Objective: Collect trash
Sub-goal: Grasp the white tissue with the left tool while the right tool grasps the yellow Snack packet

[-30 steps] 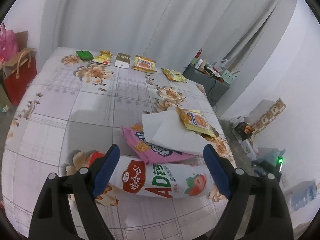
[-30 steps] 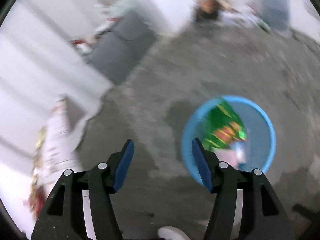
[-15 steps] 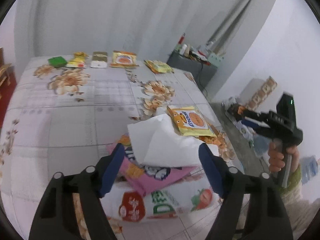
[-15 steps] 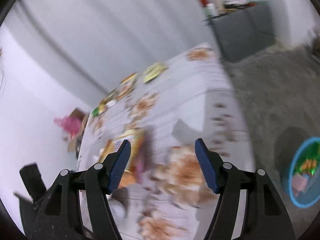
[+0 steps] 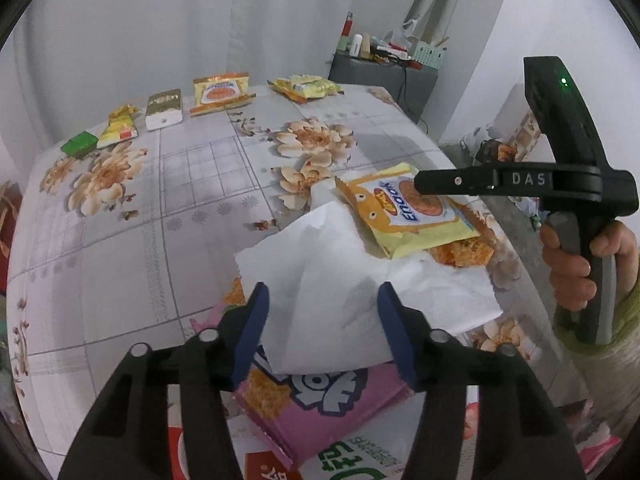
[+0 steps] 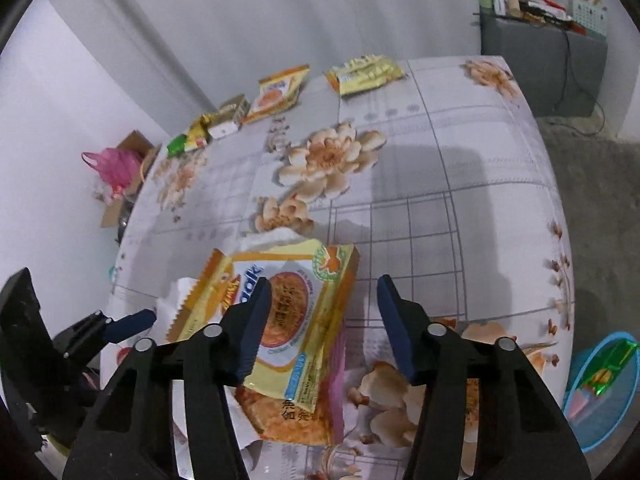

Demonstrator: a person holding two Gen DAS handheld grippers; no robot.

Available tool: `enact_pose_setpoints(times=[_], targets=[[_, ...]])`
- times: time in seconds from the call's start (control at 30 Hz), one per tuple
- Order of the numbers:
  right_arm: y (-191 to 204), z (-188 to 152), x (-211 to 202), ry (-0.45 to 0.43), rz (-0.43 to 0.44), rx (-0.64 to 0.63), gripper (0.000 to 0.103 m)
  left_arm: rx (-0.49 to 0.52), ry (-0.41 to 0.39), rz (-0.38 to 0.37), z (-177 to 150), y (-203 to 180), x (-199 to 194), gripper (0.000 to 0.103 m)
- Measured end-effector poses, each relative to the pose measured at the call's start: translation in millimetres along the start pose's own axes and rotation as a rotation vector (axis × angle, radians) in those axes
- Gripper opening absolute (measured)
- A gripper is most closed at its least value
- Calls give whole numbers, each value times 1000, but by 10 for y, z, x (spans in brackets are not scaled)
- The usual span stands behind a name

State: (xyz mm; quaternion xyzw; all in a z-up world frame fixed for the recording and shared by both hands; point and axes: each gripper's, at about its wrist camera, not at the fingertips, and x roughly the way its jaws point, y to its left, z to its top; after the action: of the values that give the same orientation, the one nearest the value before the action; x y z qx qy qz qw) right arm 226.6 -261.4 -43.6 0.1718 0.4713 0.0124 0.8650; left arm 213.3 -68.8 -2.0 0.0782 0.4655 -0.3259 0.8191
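left claw [image 5: 322, 328]: jaws closing, white tissue sheet [image 5: 352, 280] between the pads, not yet pinched; nothing gripped.
right claw [image 6: 320, 326]: jaws closing, half open; yellow noodle wrapper [image 6: 280, 320] under the left pad, not clamped.
key relation: tissue straight ahead of and below left claw, raised fold running away from the claw, roughly midway between the pads; left claw clearly nearer to it.
wrapper vs right claw: ahead and slightly left of centre, long axis pointing away and right; near end passes under the left pad.
stack: tissue lies on pink snack bag [image 5: 320, 408], wrapper lies on the tissue's far right corner; pulling the tissue likely drags the wrapper.
tissue look: thin, white, creased, 1 peaked fold, loose edges.
wrapper look: yellow, orange trim, round noodle print, flat and crinkled, looks empty.
blue bin [image 6: 604, 392]: on the floor, right of and below right claw, well apart from tabletop [image 6: 460, 152] edge; green wrapper already inside.
far edge: 5 more packets in a row, well apart from both claws.
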Motion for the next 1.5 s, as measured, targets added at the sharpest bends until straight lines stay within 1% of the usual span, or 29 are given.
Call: enact_pose_setpoints(times=[0.1, 0.17, 0.2, 0.27, 0.33, 0.37, 0.43, 0.5, 0.53, 0.7, 0.87, 1.17, 1.33, 1.5], targets=[[-9, -5, 34, 9, -2, 2, 41, -11, 13, -6, -5, 13, 33, 43], [-23, -11, 32, 14, 5, 5, 35, -16, 18, -8, -9, 21, 50, 38], [-25, -13, 26, 15, 6, 5, 34, -21, 20, -9, -11, 24, 57, 36], [-29, -14, 12, 13, 5, 8, 24, -25, 21, -11, -7, 27, 74, 31], [-30, -6, 5, 8, 10, 11, 20, -29, 22, -13, -4, 28, 80, 26], [-31, -2, -4, 4, 13, 14, 17, -30, 20, -13, -4, 28, 78, 24], [-32, 2, -26, -4, 18, 18, 14, -33, 15, -12, -2, 35, 76, 17], [-38, 10, -55, -12, 22, 23, 12, -38, 9, -12, 0, 47, 64, 15], [-40, 12, -71, -18, 25, 26, 11, -43, 4, -15, 0, 59, 52, 12], [-73, -17, -116, -39, 45, 44, 8, -57, -16, -16, -2, 97, 7, 5], [-98, -37, -176, -60, 74, 60, 6, -56, -40, -16, -12, 102, -42, 1], [-173, -2, -388, -108, 129, 102, 5, -72, -109, -35, 31, 110, -239, 1], [-210, 31, -593, -155, 165, 121, 5, -86, -163, -39, 93, 95, -443, 1], [-265, 24, -834, -210, 198, 142, 5, -74, -230, -41, 214, 7, -708, 0]])
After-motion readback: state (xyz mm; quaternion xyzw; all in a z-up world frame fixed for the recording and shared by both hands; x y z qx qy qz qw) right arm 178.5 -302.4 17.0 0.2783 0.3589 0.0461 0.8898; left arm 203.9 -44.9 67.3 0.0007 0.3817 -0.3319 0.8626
